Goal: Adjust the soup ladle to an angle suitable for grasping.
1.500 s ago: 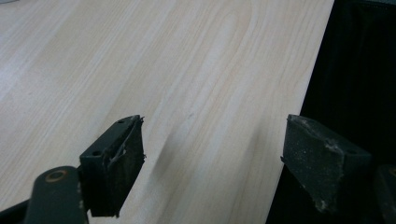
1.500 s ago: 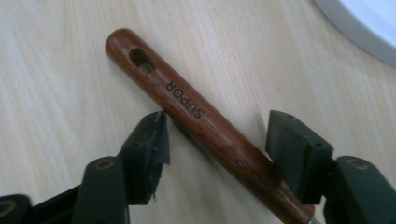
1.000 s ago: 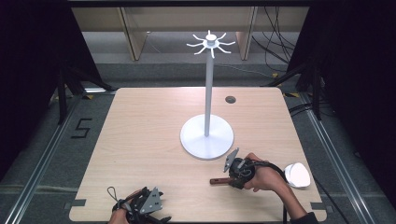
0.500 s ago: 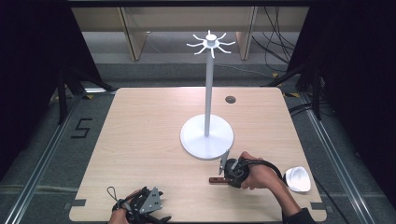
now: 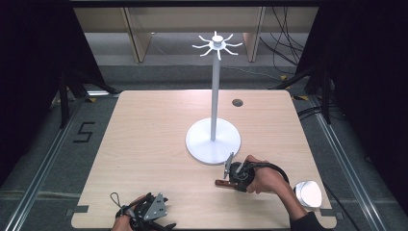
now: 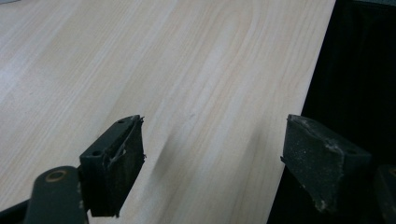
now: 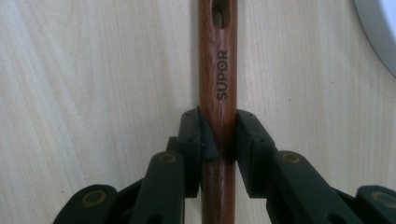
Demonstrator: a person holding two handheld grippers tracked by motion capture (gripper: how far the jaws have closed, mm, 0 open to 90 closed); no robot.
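Fingers clamp a wooden handle marked, seemingly, "SUPOR".

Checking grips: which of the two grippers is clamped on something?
The right gripper, jaws shut on the wooden handle; the left gripper stands open over bare table.

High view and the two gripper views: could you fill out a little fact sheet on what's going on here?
Held thing: wooden handle marked SUPOR, lying on the table
Right hand-held gripper: jaws clamped on the handle
Left hand-held gripper: open, nothing between its jaws, at the table's near edge
Nearby: white stand with hooks on top
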